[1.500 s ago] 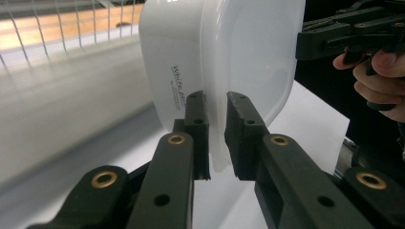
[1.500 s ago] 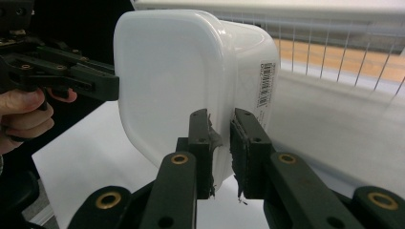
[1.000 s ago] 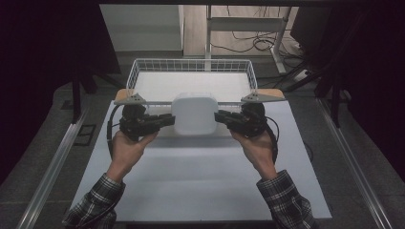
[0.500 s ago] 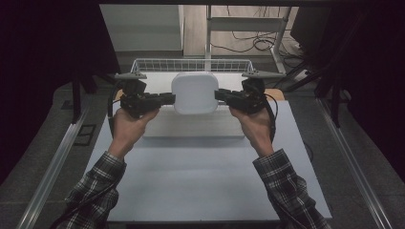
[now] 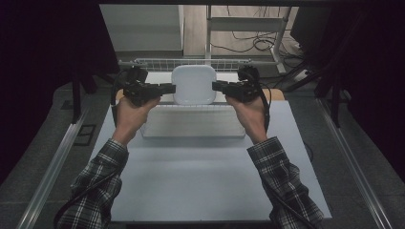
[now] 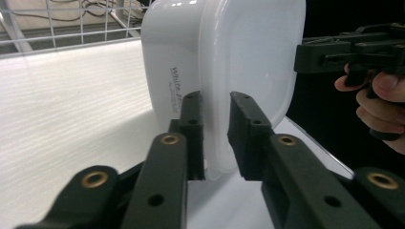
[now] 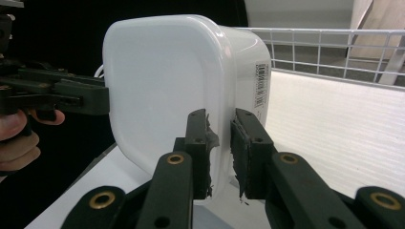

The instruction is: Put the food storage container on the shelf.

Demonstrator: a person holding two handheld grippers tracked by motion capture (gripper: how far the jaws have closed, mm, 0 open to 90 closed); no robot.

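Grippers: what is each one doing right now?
Left gripper: shut on the rim of the white container, fingers just easing open.
Right gripper: shut on the container's opposite rim.

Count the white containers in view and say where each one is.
1. The white container hangs above the wire basket, pinched between the left gripper and right gripper; others could be hidden behind it.
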